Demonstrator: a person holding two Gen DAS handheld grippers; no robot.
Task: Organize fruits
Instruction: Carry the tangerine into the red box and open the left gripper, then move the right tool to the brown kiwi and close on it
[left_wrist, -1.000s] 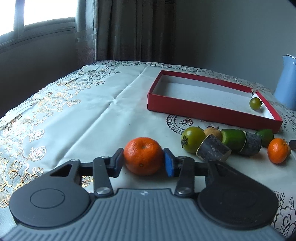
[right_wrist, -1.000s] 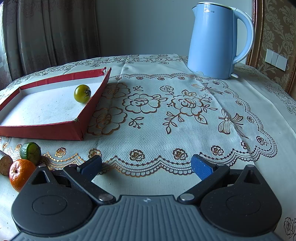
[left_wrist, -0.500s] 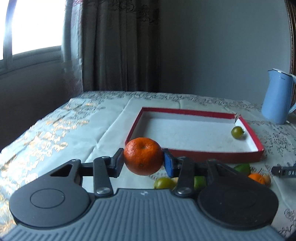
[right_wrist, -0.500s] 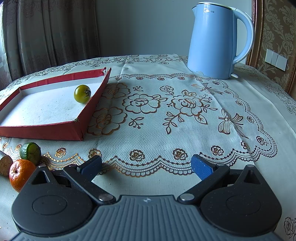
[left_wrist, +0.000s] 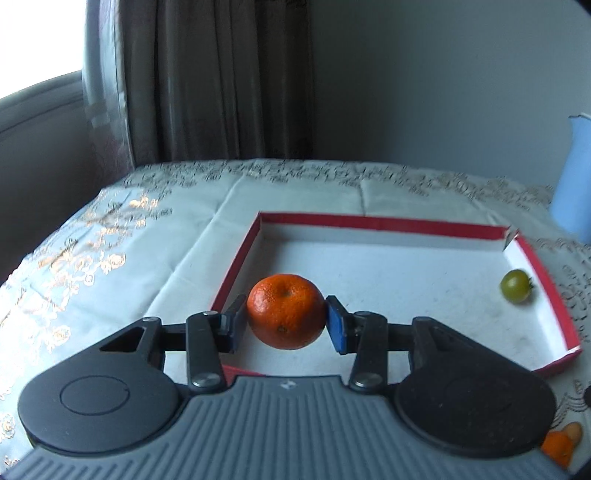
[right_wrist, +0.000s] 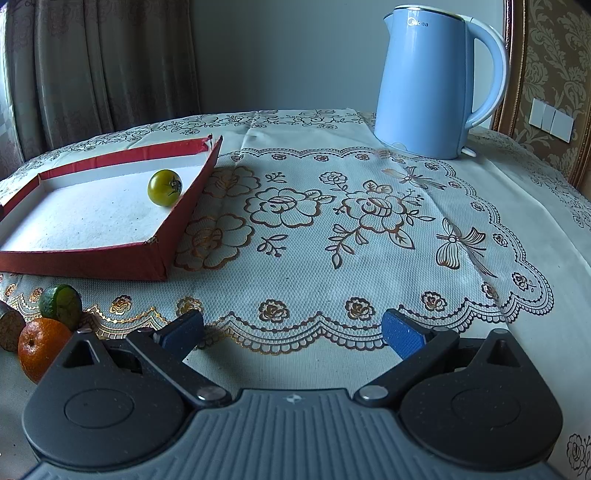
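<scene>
Mandarin clamped in left tool, tilted down over red tray; right tool apart, empty.

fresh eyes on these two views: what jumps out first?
The bright orange mandarin clamped in the left claw, held above the near left corner of the red tray. Next, the tall blue kettle at the table's far right, and the lone green tomato in the tray's far right corner.
</scene>
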